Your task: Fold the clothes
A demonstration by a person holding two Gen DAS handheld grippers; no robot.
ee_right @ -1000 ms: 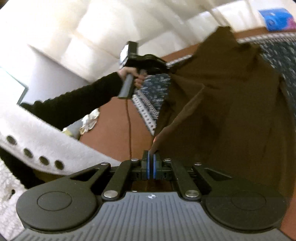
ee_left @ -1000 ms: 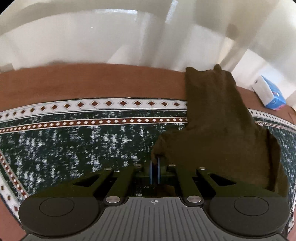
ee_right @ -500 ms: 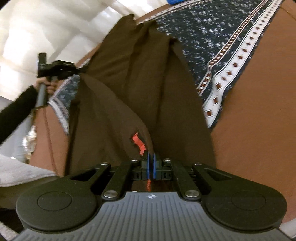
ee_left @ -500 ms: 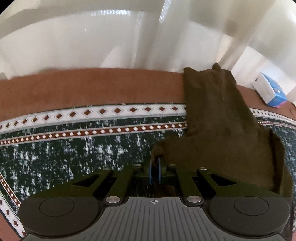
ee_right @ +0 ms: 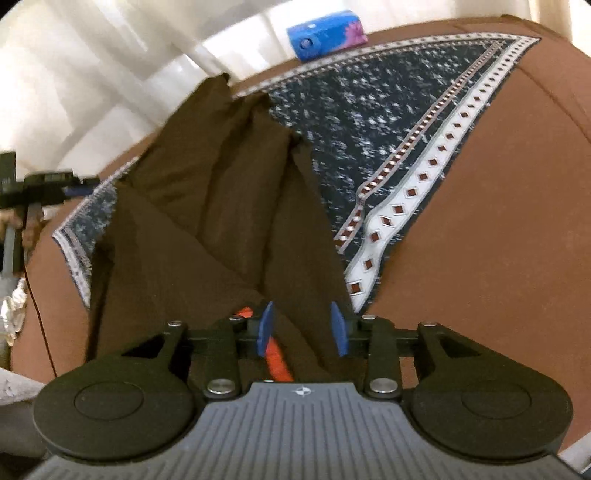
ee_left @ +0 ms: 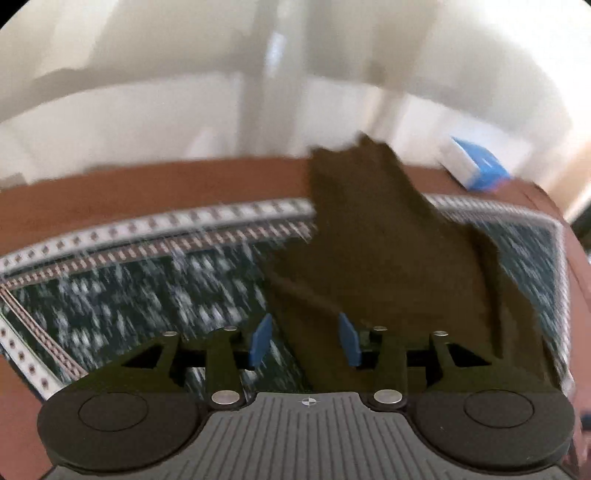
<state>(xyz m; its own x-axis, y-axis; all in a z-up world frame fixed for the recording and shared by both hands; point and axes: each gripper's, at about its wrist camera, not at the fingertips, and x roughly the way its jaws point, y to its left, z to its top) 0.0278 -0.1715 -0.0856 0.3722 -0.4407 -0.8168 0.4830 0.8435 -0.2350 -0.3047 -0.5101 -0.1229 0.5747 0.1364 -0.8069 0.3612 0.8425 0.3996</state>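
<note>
A dark brown garment lies folded lengthwise on a patterned dark blue cloth spread over a brown surface. My left gripper hangs over the garment's near left edge; its jaws are opening and the blue pads do not press the fabric. My right gripper is over the garment's near end with its jaws opening too; brown fabric and an orange-red label lie below and between the pads, untouched. The left gripper also shows at the left edge of the right wrist view.
A blue and white box stands at the far edge of the brown surface. White curtains hang behind. A person's hand holds the left gripper's handle.
Both grippers were shut on the brown garment and have let it go, jaws now apart. The right gripper came down as the garment settled flat; the left gripper has lifted away, its view blurred.
</note>
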